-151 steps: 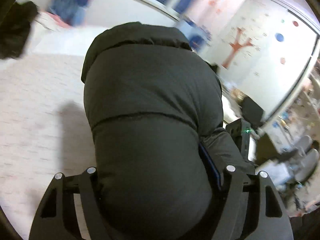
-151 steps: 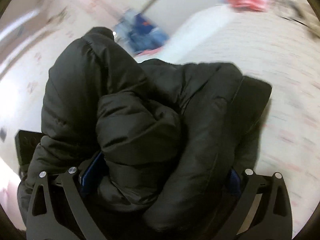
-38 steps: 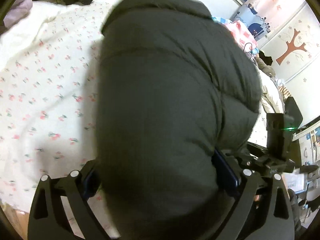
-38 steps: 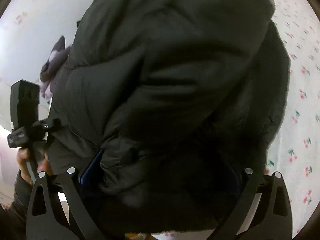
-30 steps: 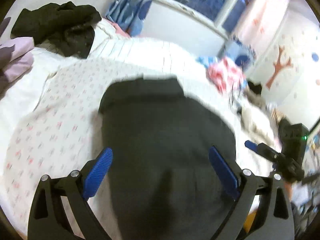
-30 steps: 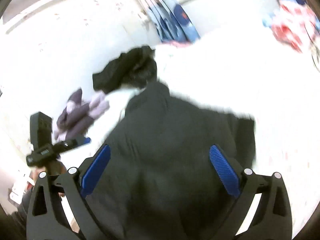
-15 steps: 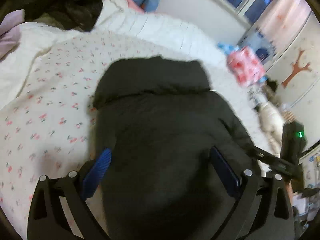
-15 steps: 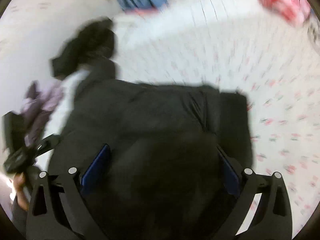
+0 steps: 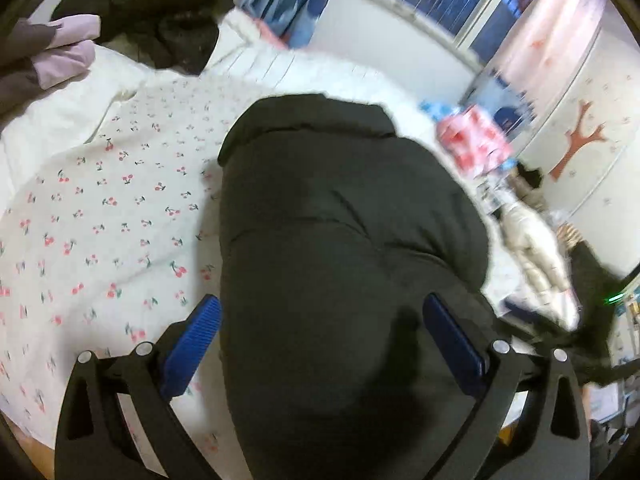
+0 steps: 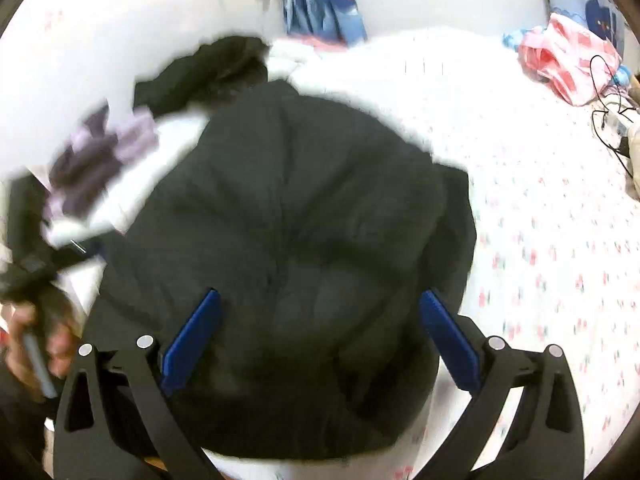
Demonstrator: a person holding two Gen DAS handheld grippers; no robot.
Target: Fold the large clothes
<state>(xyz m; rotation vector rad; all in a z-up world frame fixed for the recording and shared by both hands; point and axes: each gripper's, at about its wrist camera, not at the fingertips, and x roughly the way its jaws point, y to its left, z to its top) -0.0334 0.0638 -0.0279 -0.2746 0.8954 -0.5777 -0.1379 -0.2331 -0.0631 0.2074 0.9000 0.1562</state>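
A dark puffy jacket (image 9: 340, 248) lies bundled on the bed (image 9: 100, 208), on a white sheet printed with small cherries, near the bed's front edge. In the left wrist view the left gripper (image 9: 320, 336) stands wide, its blue pads (image 9: 192, 344) spread to either side of the jacket's near end; the fabric fills the gap between them, but neither pad presses into it as far as can be seen. The jacket's collar end points away toward the far side of the bed. In the right wrist view the right gripper (image 10: 316, 332) is likewise spread wide, with the blue pads (image 10: 448, 340) over the jacket's (image 10: 288, 240) near part and no fabric pinched between them. At the far left corner of the bed sits a heap of black clothes (image 9: 152, 12), and next to it, at the left edge, a lilac and dark purple garment (image 9: 44, 56). A pink and white bundle (image 9: 472, 140) rests at the far right of the bed, with a cream item (image 9: 532, 248) beside the right edge. Blue patterned curtains (image 10: 320, 0) hang behind the bed. At the left of the right wrist view a hand (image 10: 28, 344), blurred, grips the handle of the other gripper.
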